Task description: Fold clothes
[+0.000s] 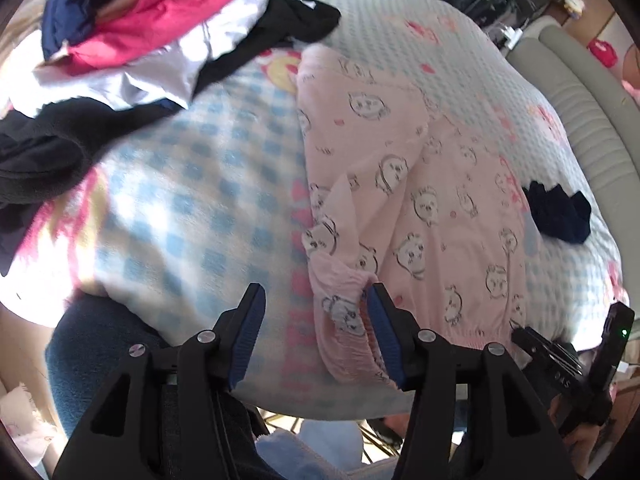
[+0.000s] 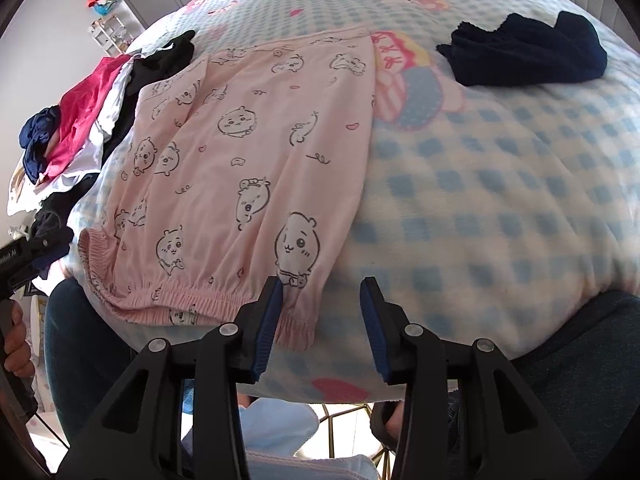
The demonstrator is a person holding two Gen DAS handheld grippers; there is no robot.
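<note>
Pink pyjama trousers (image 1: pixel 420 200) printed with cartoon animals lie spread on a blue-and-white checked blanket (image 1: pixel 192 200), elastic waistband towards me. My left gripper (image 1: pixel 316 304) is open over the waistband's left corner, which is bunched between the fingers. In the right wrist view the trousers (image 2: pixel 248 152) lie flat, and my right gripper (image 2: pixel 320 300) is open just above the waistband's right corner (image 2: pixel 296 324). Neither gripper holds the cloth.
A heap of unfolded clothes (image 1: pixel 132 32), red, navy, white and black, lies at the far left of the bed. A small navy garment (image 2: pixel 524 54) lies at the far right. The person's knees in jeans (image 2: pixel 84 340) are at the bed's near edge.
</note>
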